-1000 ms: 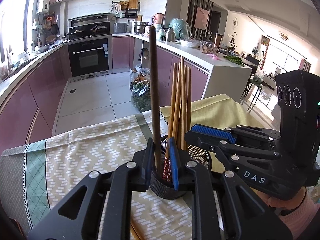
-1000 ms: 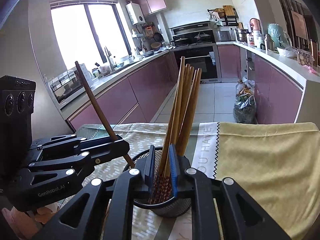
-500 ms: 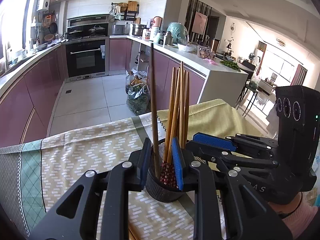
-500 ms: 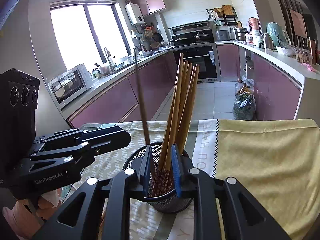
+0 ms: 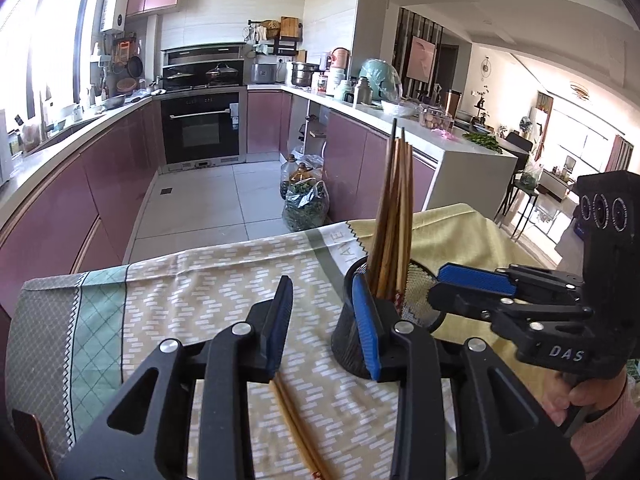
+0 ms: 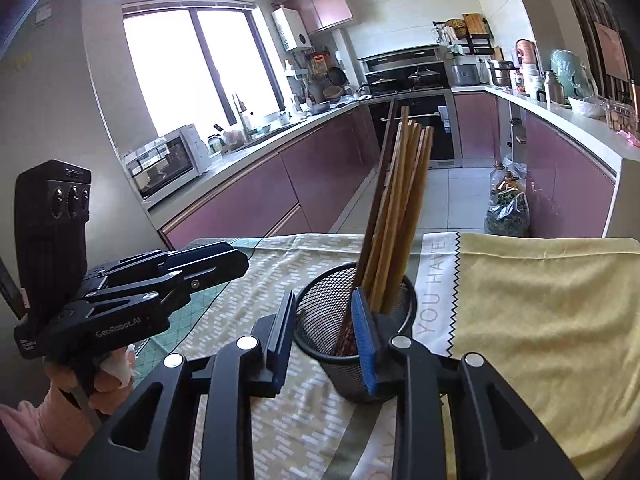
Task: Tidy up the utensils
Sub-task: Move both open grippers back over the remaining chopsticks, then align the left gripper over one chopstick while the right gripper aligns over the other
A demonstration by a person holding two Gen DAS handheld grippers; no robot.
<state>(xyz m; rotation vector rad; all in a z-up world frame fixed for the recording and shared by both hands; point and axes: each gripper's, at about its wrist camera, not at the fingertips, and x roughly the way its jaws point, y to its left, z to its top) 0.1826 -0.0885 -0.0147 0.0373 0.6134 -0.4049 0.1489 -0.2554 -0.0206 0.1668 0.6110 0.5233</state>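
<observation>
While both tools have just been spreading their jaws, the left tool (image 5: 322, 324) and right tool (image 6: 325, 330) gripping nothing, the chopsticks (image 6: 394, 216) lean in the mesh holder (image 6: 354, 354) on the cloth-covered surface (image 5: 208, 292), where a careless nudge might tip it, and a loose pair (image 5: 298, 428) remains outside.

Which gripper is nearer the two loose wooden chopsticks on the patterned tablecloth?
Left. The left gripper hangs over the loose chopsticks; the right gripper is by the black mesh holder. Both jaws have just been opening, empty.
</observation>
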